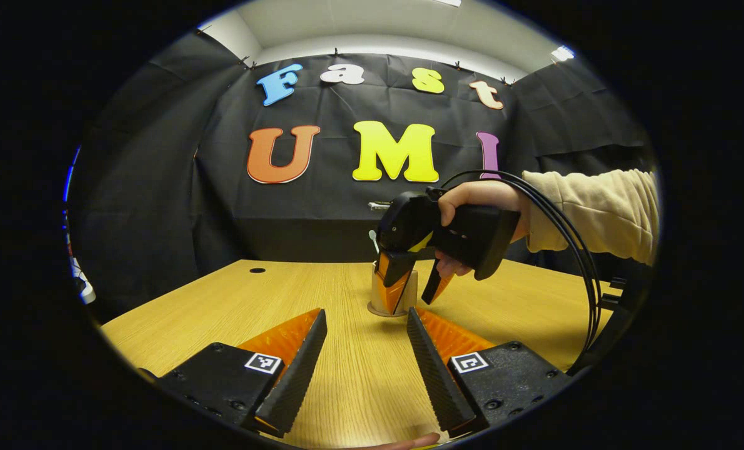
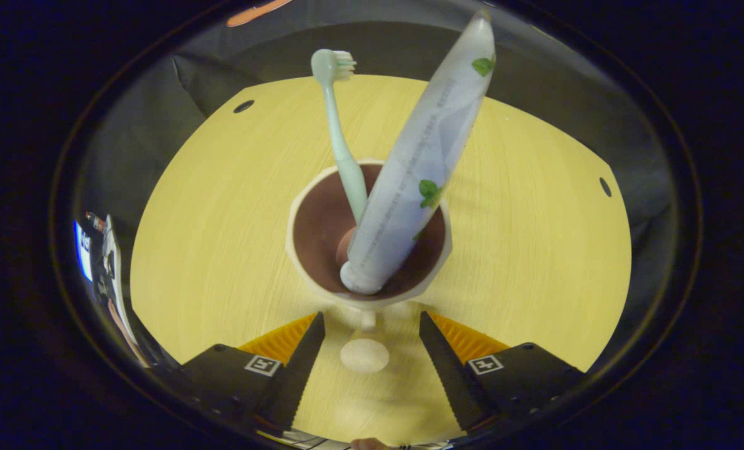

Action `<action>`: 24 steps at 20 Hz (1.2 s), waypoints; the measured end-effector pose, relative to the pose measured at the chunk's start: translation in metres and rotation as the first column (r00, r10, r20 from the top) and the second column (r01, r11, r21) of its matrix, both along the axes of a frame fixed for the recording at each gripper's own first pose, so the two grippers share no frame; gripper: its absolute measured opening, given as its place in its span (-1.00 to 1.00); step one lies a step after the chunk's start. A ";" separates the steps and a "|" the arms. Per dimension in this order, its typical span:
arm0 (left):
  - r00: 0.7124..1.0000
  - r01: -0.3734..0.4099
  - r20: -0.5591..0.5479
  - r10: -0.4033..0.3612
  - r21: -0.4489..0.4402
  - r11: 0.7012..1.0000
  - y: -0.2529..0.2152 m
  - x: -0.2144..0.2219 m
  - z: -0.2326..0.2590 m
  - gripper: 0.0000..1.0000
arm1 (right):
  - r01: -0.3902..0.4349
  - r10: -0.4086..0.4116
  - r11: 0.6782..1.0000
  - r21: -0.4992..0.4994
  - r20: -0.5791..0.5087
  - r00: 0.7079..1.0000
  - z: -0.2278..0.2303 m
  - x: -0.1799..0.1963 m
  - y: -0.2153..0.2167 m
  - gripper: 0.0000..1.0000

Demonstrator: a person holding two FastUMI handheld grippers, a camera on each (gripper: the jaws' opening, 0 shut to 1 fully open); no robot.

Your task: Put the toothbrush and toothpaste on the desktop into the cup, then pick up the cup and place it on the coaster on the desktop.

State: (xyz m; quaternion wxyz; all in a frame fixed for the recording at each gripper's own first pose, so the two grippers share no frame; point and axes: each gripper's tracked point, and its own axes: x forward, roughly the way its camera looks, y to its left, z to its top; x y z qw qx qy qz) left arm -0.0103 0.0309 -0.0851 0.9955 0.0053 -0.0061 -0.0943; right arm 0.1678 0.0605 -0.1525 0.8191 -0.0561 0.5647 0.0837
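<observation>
— Two tools, how do they stand?
— Right tool [image 2: 369,325] has its jaws spread, pointing down over the cup [image 2: 368,234], gripping nothing. Left tool [image 1: 366,331] is spread too, low over the wooden surface [image 1: 234,300].
— Toothbrush and toothpaste?
— Toothbrush [image 2: 341,131] and toothpaste [image 2: 419,169] stand tilted inside the cup, which sits on the coaster [image 1: 384,310].

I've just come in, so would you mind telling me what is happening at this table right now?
A person is working with a handheld gripper in each hand. The toothbrush and toothpaste already stand inside the cup, which sits on the coaster on the wooden table. The right gripper is open with its fingers on either side of the cup. The left gripper waits open nearby, holding nothing.
</observation>
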 end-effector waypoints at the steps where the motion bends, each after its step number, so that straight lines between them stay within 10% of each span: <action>1: 1.000 -0.001 -0.007 0.001 -0.002 1.000 -0.001 0.001 -0.001 0.66 | 0.004 -0.004 1.000 0.020 0.011 1.000 0.005 -0.003 0.000 0.93; 12: 0.991 -0.014 -0.135 0.009 -0.042 0.999 -0.016 0.011 -0.016 0.67 | -0.006 -0.040 0.989 0.145 0.310 0.950 0.075 -0.034 -0.026 0.93; 24: 0.976 -0.073 -0.209 0.061 -0.047 0.996 -0.037 0.019 -0.014 0.67 | -0.014 -0.090 0.990 0.142 0.694 0.714 0.124 -0.117 -0.108 0.87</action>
